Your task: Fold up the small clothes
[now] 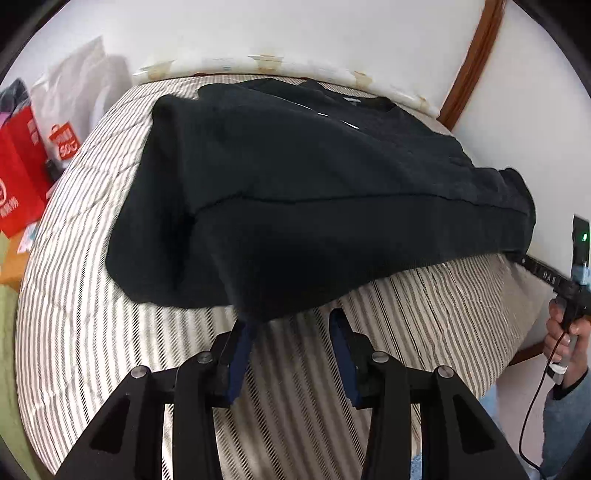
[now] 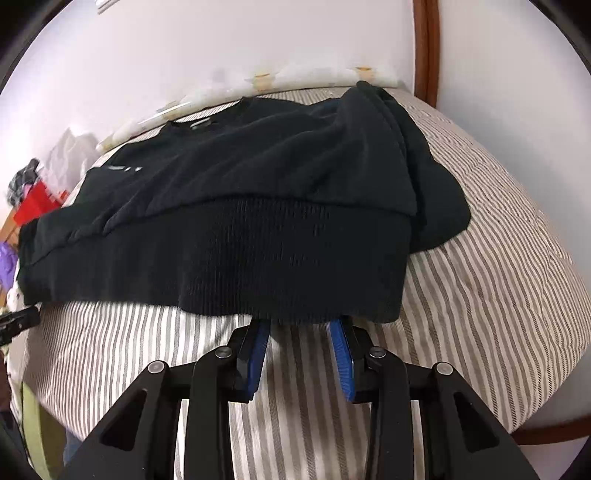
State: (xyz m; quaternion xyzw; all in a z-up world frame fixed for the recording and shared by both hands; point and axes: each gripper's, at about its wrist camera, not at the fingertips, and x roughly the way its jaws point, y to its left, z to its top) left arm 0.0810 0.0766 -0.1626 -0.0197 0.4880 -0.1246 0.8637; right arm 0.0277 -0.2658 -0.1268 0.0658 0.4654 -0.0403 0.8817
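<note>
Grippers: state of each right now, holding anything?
Left gripper: open; the sweater hem drapes over one fingertip, not pinched.
Right gripper: jaws apart, tips hidden under the sweater hem; whether it grips cannot be told.

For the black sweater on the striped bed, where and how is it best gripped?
Probably the ribbed hem, at its two near corners, coming from the bed's near edge: the black sweater lies flat, and that thick band faces both grippers.

Sweater point(image 1: 295, 192) spread on bed point(image 1: 92, 295), centre frame; bags point(image 1: 22, 177) left of bed; wall point(image 1: 295, 29) behind.
</note>
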